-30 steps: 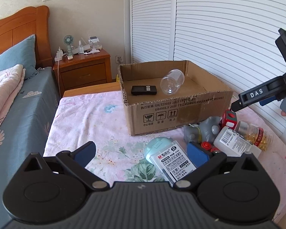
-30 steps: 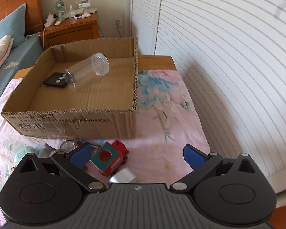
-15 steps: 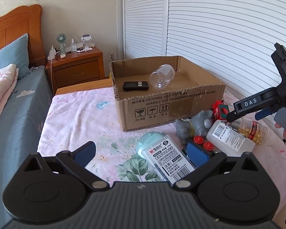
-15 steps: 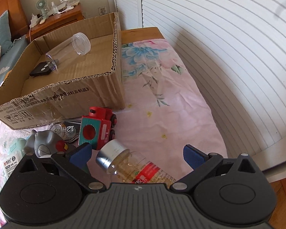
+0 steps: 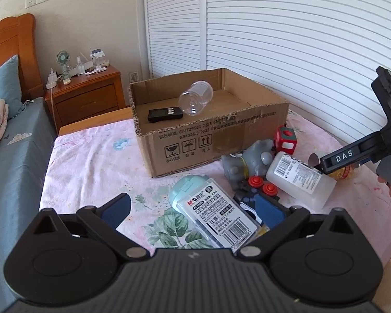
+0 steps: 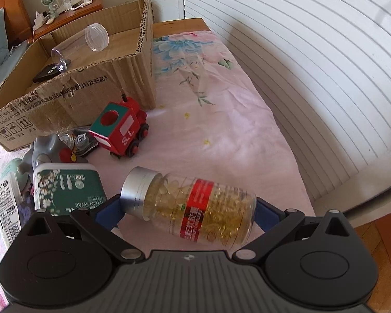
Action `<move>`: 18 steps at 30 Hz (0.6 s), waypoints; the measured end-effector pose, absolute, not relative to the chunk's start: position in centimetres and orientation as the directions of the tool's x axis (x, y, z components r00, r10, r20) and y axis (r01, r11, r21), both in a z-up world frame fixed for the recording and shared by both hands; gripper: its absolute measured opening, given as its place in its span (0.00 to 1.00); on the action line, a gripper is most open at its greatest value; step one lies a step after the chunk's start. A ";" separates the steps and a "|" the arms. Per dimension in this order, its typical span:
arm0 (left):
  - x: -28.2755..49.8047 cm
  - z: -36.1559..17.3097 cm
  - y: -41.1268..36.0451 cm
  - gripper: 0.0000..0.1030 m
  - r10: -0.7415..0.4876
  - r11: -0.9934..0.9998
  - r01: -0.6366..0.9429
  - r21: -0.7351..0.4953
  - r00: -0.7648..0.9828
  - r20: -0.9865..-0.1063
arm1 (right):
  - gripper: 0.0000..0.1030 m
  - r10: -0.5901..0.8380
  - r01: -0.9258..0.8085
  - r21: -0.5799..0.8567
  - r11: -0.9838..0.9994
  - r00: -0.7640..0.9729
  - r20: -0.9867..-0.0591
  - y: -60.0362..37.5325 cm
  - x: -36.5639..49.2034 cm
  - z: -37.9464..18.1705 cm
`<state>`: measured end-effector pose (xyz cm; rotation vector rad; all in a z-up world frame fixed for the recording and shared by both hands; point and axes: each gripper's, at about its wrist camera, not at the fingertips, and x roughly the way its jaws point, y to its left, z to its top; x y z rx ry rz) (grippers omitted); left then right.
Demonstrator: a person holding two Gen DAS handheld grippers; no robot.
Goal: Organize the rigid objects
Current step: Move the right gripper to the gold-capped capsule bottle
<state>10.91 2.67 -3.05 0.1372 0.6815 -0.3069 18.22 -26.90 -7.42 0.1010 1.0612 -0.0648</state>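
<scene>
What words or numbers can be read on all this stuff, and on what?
"DAS": right claw, seen from the left camera.
"S.L": red toy train.
"M&G": clear case; its smaller print is too small to read.
"200" and "SWAB", upside down: green box.
"2013": cardboard box; the rest is blurred.
Capsule bottle label: unreadable.

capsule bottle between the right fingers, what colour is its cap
Silver: the capsule bottle has a silver metallic cap, clearest in the right wrist view.
</scene>
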 end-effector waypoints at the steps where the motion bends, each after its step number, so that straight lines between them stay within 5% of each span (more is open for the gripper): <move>1: 10.9 -3.2 2.5 0.98 -0.252 0.937 0.349 0.025 0.721 -0.645 | 1.00 -0.005 0.105 0.053 0.993 0.484 -0.875 -27.1 17.8 -7.6; 18: 15.3 -6.6 -0.2 0.98 -0.406 0.775 0.629 0.058 0.567 -0.716 | 1.00 -0.013 -0.008 -0.021 1.000 0.553 -0.833 -26.9 15.2 -8.8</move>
